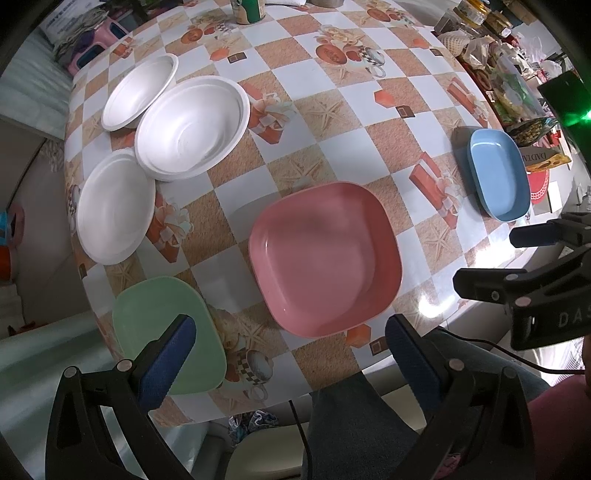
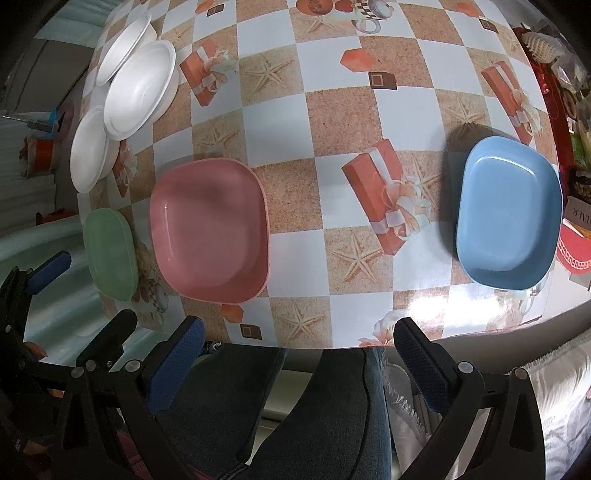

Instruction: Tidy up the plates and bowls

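Hovering above the near edge of the worktop [image 2: 332, 122], the left gripper [image 1: 288, 354] and right gripper [image 2: 299, 354] both have jaws spread wide and hold nothing. Blue pads on the fingers [image 1: 168, 363] show clearly in each wrist view.

Worktop carries a checkered cloth printed with gift boxes, starfish and cups.

Dishes, as laid out:
- Pink square plate [image 1: 325, 258], near the front edge, roughly centred, empty, flat on the cloth.
- Green plate [image 1: 147, 317], just left of the pink one, at the front-left corner, apart from it. The left gripper's left finger overlaps it in the left wrist view; contact cannot be told.
- Blue plate [image 2: 509, 214], well apart to the right, near the right edge, empty.
- Three white disposable dishes at the far left: a large white bowl [image 1: 192, 125] in the middle, a smaller white bowl [image 1: 140, 92] behind it with rims overlapping, and a white plate [image 1: 114, 210] in front, its rim tucked under the large bowl's edge.

A green can [image 1: 249, 11] stands at the far edge. Cluttered packets [image 1: 517, 85] line the right side beyond the blue plate. The person's jeans-clad legs [image 2: 317, 406] show below the worktop edge.
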`<state>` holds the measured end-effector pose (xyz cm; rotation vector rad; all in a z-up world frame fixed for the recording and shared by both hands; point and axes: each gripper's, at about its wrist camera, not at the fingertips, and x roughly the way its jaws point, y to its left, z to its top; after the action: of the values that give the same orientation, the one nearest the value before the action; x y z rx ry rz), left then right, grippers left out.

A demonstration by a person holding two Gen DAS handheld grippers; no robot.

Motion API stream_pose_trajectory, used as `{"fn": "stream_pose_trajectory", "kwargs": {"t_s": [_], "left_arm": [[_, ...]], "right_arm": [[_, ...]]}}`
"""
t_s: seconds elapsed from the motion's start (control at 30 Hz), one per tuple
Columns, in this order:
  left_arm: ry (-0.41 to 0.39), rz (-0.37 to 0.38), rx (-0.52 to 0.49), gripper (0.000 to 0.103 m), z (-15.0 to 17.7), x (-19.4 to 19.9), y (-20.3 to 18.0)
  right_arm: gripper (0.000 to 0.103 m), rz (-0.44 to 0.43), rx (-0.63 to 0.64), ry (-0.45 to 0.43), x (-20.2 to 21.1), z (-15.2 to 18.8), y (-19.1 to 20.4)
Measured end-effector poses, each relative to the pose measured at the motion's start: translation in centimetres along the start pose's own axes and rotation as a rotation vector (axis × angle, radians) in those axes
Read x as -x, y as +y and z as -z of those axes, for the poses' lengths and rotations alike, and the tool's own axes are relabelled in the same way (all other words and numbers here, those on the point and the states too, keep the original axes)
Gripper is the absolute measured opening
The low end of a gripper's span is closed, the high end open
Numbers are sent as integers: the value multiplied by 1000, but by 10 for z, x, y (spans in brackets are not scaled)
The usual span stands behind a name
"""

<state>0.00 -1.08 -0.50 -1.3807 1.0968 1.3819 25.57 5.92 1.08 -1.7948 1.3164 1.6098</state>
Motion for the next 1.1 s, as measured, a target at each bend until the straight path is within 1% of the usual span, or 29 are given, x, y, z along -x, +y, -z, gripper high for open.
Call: {"fn": "stream_pose_trajectory", "kwargs": {"t_s": [0.1,0.17,0.3,0.43,0.63,0.93,1.1], "left_arm": [[5,2,-2,103,0,0,0],[21,3,-3,103,-1,-1,0],[24,-1,0,103,-1,-1,0],[30,-32,5,103,-3,-1,1],[31,-31,6,103,-3,-2,2],[25,-9,5,103,-2,-2,3],[29,-12,5,103,-2,-2,3]], "right_arm": [[103,-7,2,6,-1,0,0],[103,-14,4,9,-1,-1,0],[103,-13,4,9,-1,0,0],[103,-29,9,21,-1,-1,0],[103,-45,11,32,-1,-2,1],[103,-25,9,22,-2,-3,2],[103,-28,8,25,-2,-3,2]]}}
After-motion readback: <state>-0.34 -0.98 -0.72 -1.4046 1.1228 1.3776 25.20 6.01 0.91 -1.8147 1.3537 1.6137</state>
